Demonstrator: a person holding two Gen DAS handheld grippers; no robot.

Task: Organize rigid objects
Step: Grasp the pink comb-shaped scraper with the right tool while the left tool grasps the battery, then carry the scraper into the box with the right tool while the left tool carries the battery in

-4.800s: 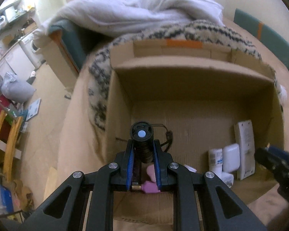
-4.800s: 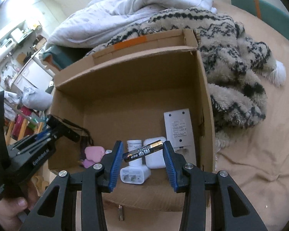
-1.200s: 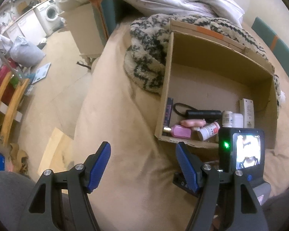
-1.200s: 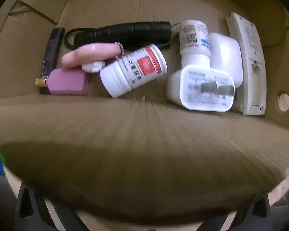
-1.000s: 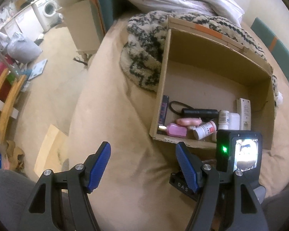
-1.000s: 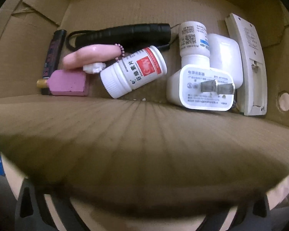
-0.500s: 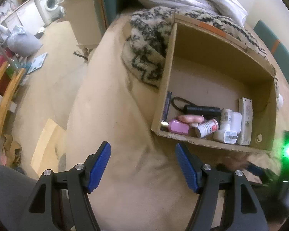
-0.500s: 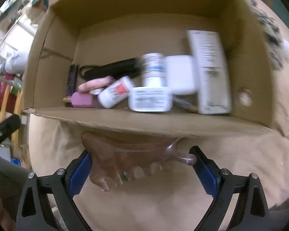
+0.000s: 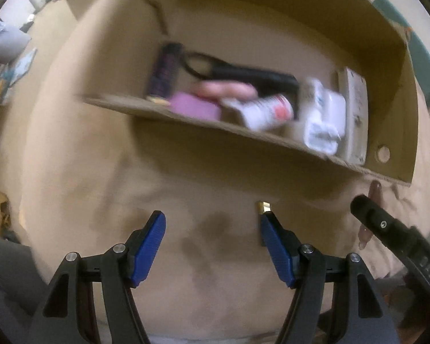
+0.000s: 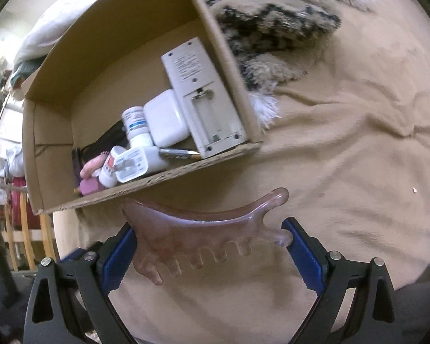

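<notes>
A: In the left wrist view, we see our left gripper (image 9: 212, 229) pointing down at the tan bedspread (image 9: 100, 189), its blue pads (image 9: 149, 243) spread wide with only cloth between them. A small brass-tipped cylinder, likely a battery (image 9: 263, 207), lies on the bedspread just beyond the right pad.

B: And ahead of it, the open brown cardboard box (image 9: 272, 140), all blurred. We can pick out a black torch (image 9: 252, 76), a pink block (image 9: 193, 109), a white pill bottle with a red label (image 9: 268, 113) and a white remote control (image 9: 355, 114) inside. At the right edge, the black body of our right gripper (image 9: 387, 229).

A: In the right wrist view, our right gripper (image 10: 212, 246) is clenched on the translucent reddish-brown scraping comb with stubby teeth (image 10: 203, 229), gripped end to end, teeth towards the camera.

B: We hold the comb above the bedspread (image 10: 344, 172), just outside the box's near wall (image 10: 157, 179). Inside, the remote control (image 10: 203, 100) lies face down with its battery bay uncovered, beside a white charger (image 10: 164, 119) and a patterned woolly blanket (image 10: 272, 28) past the box.
</notes>
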